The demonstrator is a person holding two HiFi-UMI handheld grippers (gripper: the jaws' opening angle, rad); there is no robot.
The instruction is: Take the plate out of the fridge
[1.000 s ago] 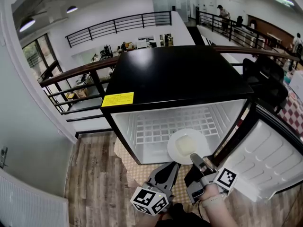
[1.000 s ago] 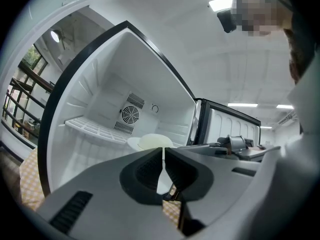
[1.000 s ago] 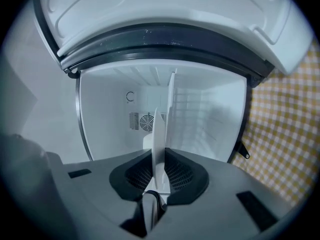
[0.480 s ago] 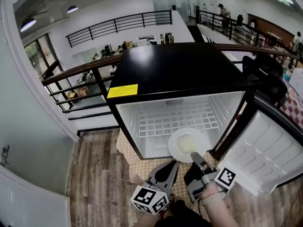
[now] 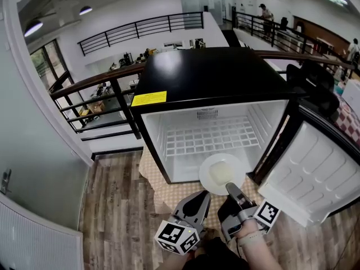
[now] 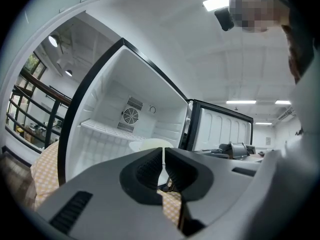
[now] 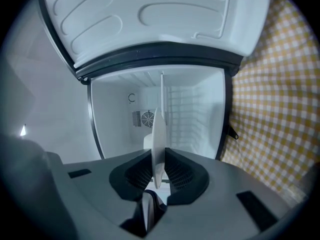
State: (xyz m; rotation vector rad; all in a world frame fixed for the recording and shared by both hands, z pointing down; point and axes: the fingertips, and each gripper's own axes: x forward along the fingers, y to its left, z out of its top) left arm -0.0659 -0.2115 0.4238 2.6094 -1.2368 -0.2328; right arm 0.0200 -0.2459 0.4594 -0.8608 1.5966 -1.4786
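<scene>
Plate (image 5: 220, 172): white, round, across front edge of fridge opening, nearer to its right side, in front of wire shelf.
Right gripper (image 5: 230, 188): fingers pinching near rim of plate, one pad on each face; in right gripper view, Plate (image 7: 159, 134) seen edge-on and upright between the pads of Right gripper (image 7: 159, 165).
Left gripper (image 5: 202, 196): just beside right gripper, on its left, low before fridge; in left gripper view, fingers of Left gripper (image 6: 163, 156) pressed together, only a thin slit between, holding nothing.
Fridge (image 5: 214, 75): small, black top, white inside, standing on checked cloth (image 5: 169, 198).
Yellow label (image 5: 149, 98): at front left corner of fridge top.
Door (image 5: 315, 173): swung wide open at right side, white inner liner facing up.
Wire shelf (image 5: 208, 138): white grid across inside of fridge.
Fan grille (image 6: 130, 116): round, on back wall of fridge.
Floor (image 5: 112, 207): wooden planks around the cloth.
</scene>
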